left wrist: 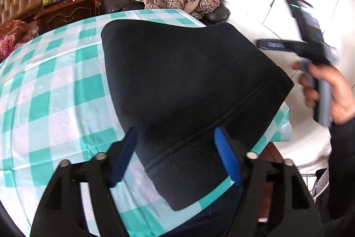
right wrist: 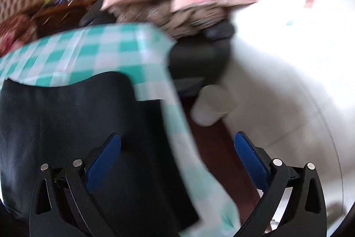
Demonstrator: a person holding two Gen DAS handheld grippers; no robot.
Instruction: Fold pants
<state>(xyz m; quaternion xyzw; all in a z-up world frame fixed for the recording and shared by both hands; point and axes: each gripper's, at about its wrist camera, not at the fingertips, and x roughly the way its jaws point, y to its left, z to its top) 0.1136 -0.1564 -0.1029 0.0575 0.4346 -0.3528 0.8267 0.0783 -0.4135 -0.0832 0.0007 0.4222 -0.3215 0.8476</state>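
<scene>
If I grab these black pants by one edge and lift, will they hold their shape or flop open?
The pants are soft knit lying flat in layers, so they will probably droop and the fold may open. They overhang the edge of the checked tablecloth, which looks glossy, so a push may slide them. The left gripper stands open above them.

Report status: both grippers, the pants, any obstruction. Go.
Left gripper open, empty above the black pants. Right gripper open, empty. Pants folded flat on checked tablecloth. Nothing in the way.

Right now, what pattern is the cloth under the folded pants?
Teal-and-white checks on the tablecloth beneath the black folded pants; clearest in the left wrist view.
</scene>
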